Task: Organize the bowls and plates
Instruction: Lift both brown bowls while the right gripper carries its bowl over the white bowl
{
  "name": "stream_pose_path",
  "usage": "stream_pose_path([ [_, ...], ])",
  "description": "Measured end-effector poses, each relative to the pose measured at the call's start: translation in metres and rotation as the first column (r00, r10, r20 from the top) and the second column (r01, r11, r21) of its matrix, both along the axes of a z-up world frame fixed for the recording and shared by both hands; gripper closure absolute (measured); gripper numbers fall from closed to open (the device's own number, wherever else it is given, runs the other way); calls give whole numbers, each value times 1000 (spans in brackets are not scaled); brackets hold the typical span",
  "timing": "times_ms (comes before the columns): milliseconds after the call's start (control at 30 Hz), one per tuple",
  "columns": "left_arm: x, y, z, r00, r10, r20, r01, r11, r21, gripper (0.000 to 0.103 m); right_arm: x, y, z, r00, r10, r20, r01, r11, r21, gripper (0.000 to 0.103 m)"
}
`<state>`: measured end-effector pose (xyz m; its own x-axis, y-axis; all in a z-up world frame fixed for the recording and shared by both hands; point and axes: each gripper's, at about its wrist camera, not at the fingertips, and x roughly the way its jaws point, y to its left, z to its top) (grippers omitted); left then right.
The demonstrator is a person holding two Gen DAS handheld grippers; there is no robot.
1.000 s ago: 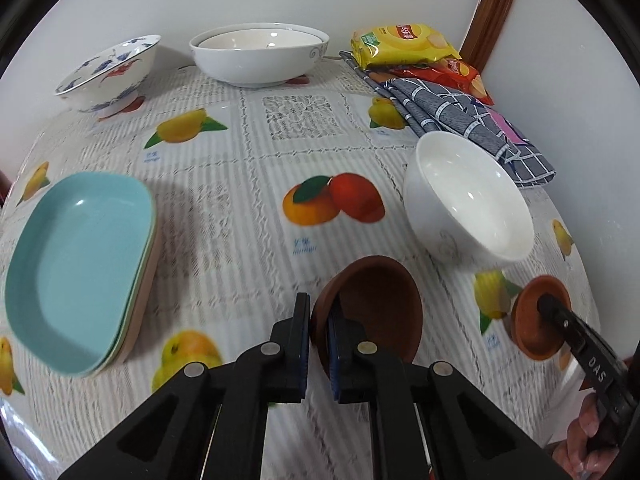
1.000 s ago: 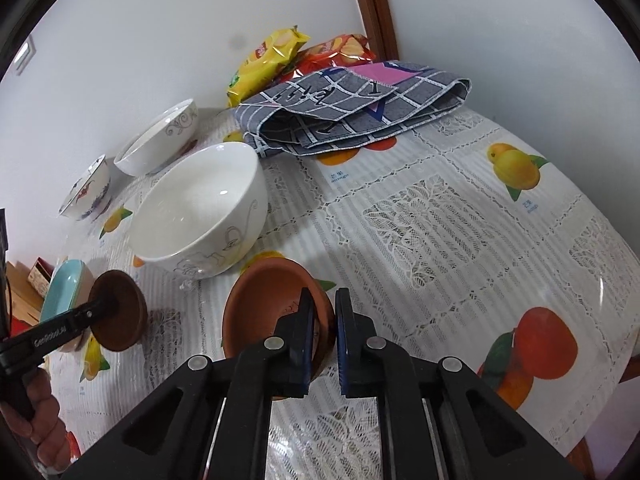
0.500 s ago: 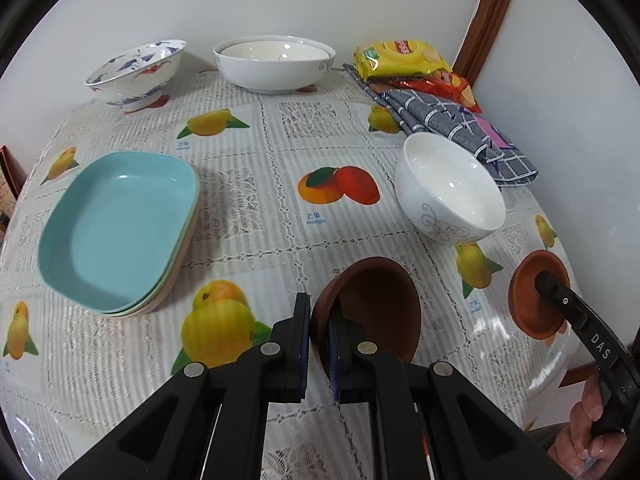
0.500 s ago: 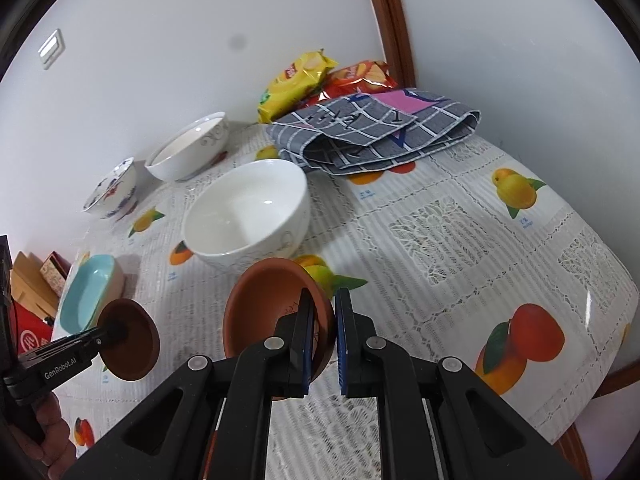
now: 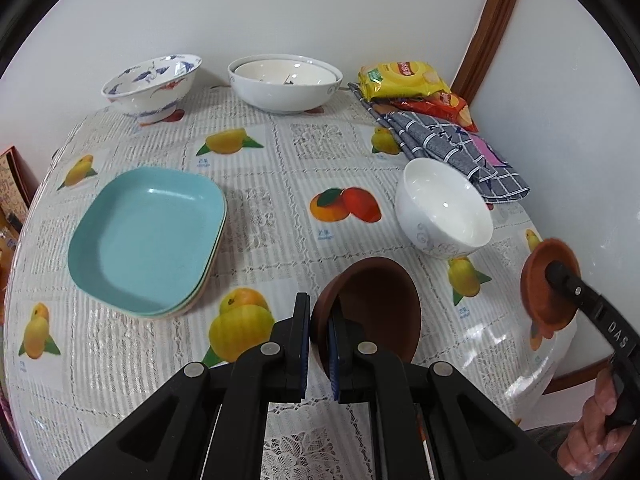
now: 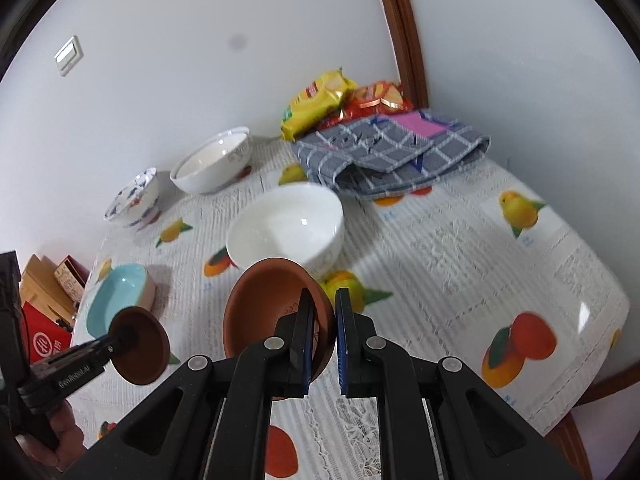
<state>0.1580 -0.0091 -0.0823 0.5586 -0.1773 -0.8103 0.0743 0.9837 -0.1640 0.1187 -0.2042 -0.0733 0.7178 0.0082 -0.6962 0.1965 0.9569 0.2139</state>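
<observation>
Here each tool (image 5: pixel 319 344) (image 6: pixel 324 338) pinches a round, matte clay bowl (image 5: pixel 376 308) (image 6: pixel 272 304)

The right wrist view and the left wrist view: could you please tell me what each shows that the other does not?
Only the right wrist view shows the wall switch and red box. Only the left shows the whole teal plate stack. Both show the white bowl, checked cloth, snack bags, and each claw, left and right, shut on a brown bowl.

Two brown bowls (image 5: pixel 376 304) (image 6: pixel 276 304), tilted, each clamped at the rim, off the bench. White bowl (image 5: pixel 442 212) upright mid-bench; teal plates (image 5: pixel 148 236) stacked left; patterned bowl (image 5: pixel 154 86) and nested white bowls (image 5: pixel 284 82) by the wall.
</observation>
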Motion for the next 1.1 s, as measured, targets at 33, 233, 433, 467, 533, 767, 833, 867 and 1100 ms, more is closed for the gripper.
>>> stream_pose_path([
  [33,2,0,5,1000,-2,8,2,1000,-2,95,2,0,4,1000,3,2,-3,1000,-1,93],
  [233,18,1,26,999,-2,36,2,1000,-7,95,23,7,34,999,35,19,-34,999,-39,93],
  [433,36,5,45,998,5,59,-5,1000,1,95,49,18,67,995,84,57,-80,994,-68,93],
  [467,39,6,47,998,4,59,-4,1000,-4,95,53,20,71,994,91,64,-86,994,-68,93],
  [533,45,8,50,998,4,56,-3,1000,-14,95,63,22,77,992,106,72,-101,993,-63,93],
  [767,65,1,53,998,-2,67,0,999,32,95,91,25,66,989,130,72,-128,991,-32,93],
  [833,71,-5,49,998,-15,61,12,999,41,95,93,22,51,990,129,57,-128,992,-16,93],
  [867,73,-7,48,998,-21,58,19,999,41,95,95,20,45,991,127,49,-126,992,-11,93],
  [1100,92,-32,43,996,-66,54,63,997,49,95,101,0,14,996,91,2,-91,996,1,93],
])
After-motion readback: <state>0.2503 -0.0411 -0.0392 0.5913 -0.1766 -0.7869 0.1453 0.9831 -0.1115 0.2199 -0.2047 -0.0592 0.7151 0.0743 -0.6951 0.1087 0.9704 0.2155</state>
